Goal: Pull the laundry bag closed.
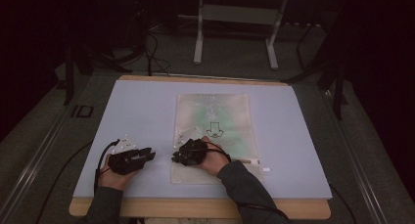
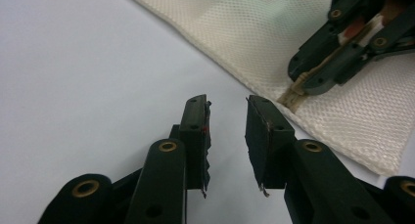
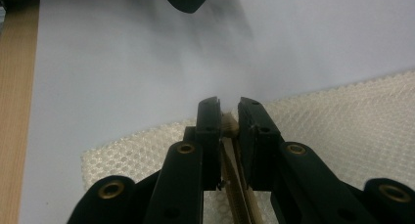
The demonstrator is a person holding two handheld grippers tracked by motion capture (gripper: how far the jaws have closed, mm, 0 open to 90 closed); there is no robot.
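Both tongs sit low near the front of the pale blue mat (image 1: pixel 147 111). On the left, the left gripper (image 2: pixel 227 136) rests on bare mat with its 2 jaws spread and nothing between them; from the high view it lies just beside the near left corner of the cream woven bag (image 1: pixel 215 121), apart from the fabric. Through the left gripper view, that corner runs close past its right jaw.

On the bag's near left part sits the right gripper (image 3: pixel 229 131). Its jaws stand close together around a thin tan strip (image 3: pixel 227 123), the zipper or handle band along the bag's near edge; the strip runs up between the pads, and the pads appear to pinch it, with a narrow slit between the tips. The left gripper view shows the same strip (image 2: pixel 293 94) poking out of those jaws at the fabric's edge.

Flat on the mat, the bag stretches away from the person, its near end under the right hand (image 1: pixel 213 160). A black arrow-like outline (image 1: pixel 214 129) is printed at its middle over a faint green tint; no lettering can be read.
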